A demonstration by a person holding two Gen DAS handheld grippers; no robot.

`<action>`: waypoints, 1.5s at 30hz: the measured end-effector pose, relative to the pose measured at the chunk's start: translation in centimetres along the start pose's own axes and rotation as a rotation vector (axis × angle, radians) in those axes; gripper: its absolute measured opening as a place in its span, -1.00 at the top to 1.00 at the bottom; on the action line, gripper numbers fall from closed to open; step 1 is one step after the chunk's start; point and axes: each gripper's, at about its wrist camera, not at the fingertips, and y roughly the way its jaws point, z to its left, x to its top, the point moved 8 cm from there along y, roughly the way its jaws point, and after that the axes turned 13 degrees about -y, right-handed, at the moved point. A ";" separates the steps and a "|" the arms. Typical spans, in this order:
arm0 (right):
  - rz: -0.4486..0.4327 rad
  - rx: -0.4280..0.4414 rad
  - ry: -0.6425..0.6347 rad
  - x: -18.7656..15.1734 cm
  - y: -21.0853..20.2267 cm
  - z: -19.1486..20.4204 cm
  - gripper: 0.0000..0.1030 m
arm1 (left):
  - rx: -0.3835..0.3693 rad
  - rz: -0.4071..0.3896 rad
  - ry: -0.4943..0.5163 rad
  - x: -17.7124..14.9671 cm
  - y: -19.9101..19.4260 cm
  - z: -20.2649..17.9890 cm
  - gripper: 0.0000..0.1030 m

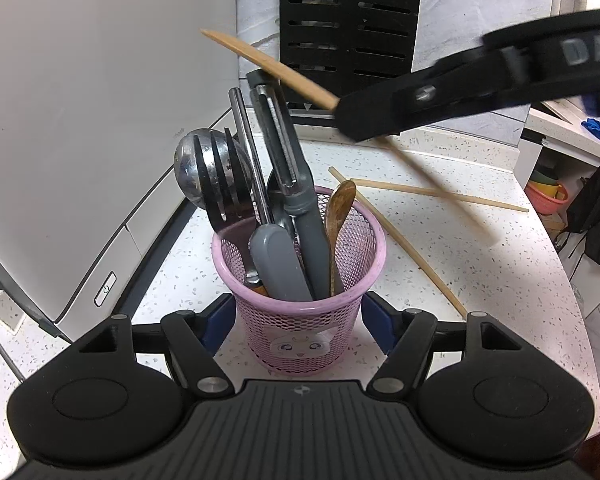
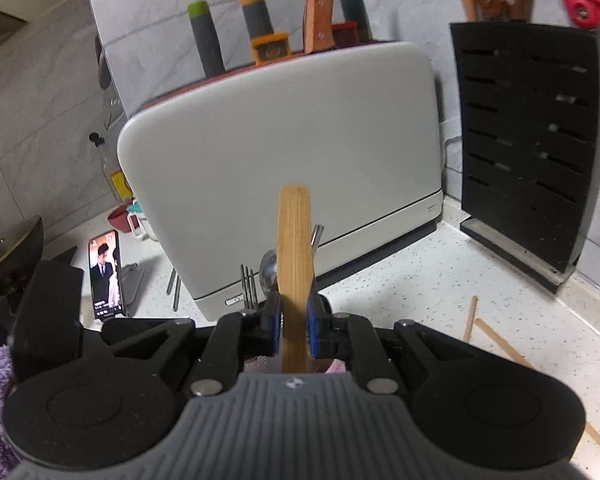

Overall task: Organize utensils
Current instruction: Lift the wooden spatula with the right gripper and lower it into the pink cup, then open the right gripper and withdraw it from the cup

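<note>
where chopsticks (image 1: 440, 194) lie, speckled white counter (image 1: 480, 264)

A home kitchen: speckled counter (image 1: 460, 280), knife block (image 2: 528, 152), utensil cup (image 1: 300, 320).

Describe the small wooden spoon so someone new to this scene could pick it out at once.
Find the pink mesh cup on the speckled counter, in front of the white appliance. The wooden spoon stands at the cup's right edge, bowl up. It is the only brown wooden utensil there; its neighbours are grey-handled or metal.
</note>
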 end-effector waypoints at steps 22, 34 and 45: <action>-0.052 -0.074 -0.045 0.3 3.9 0.3 0.79 | -0.007 0.004 0.001 -0.1 0.1 -0.1 -0.52; 0.139 -0.075 -0.092 -2.3 3.3 1.4 0.80 | -0.023 -0.018 -0.032 0.0 -0.8 0.8 -0.51; 0.188 -0.029 -0.069 -3.5 3.3 1.2 1.00 | -0.023 -0.022 -0.024 0.2 -0.7 0.5 -0.49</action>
